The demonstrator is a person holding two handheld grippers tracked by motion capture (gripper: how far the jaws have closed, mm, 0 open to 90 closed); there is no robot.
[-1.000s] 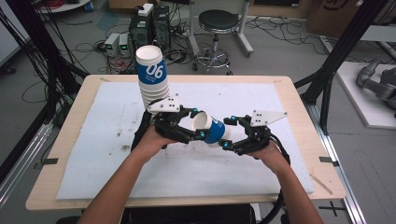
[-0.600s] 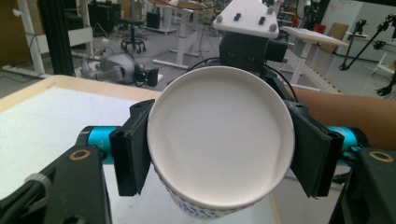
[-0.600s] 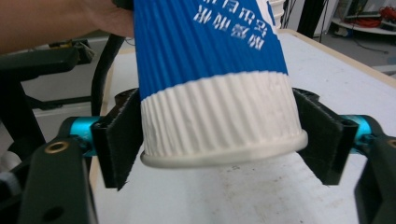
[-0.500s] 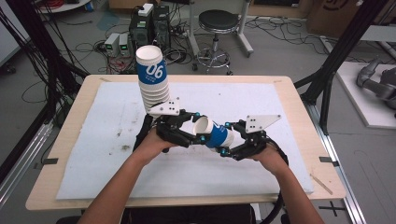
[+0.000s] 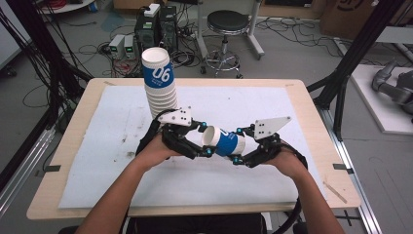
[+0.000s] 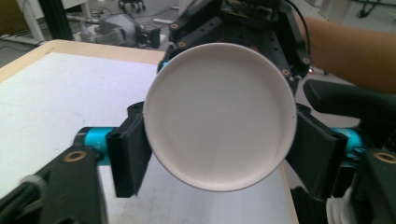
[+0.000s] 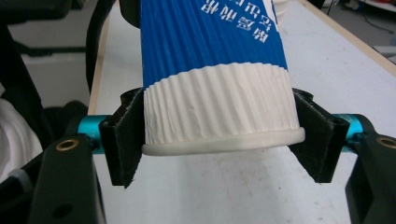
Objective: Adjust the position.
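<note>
A blue and white paper cup (image 5: 225, 141) lies level in the air between my two grippers. My left gripper (image 5: 206, 139) is shut on its round white end (image 6: 219, 116); its jaws have just been opening a little, but the pads (image 6: 130, 154) still touch both sides. My right gripper (image 5: 238, 145) is shut on the ribbed white band at the other end (image 7: 219, 116); its jaws have just been closing, with the cup between them. A tall stack of the same cups (image 5: 158, 83) stands upright on the white mat (image 5: 97, 146), just behind my left hand.
The mat covers most of the wooden table (image 5: 195, 209). Behind the cup in the left gripper view is the right gripper's body (image 6: 243, 18). Past the table's far edge are a stool (image 5: 229, 22), electronics boxes (image 5: 156, 24) and floor cables. Black frame posts (image 5: 350, 63) stand at both sides.
The right gripper's jaws, wide around the cup a second ago, have closed onto its end. The left hand and the cup stack have stayed put.
</note>
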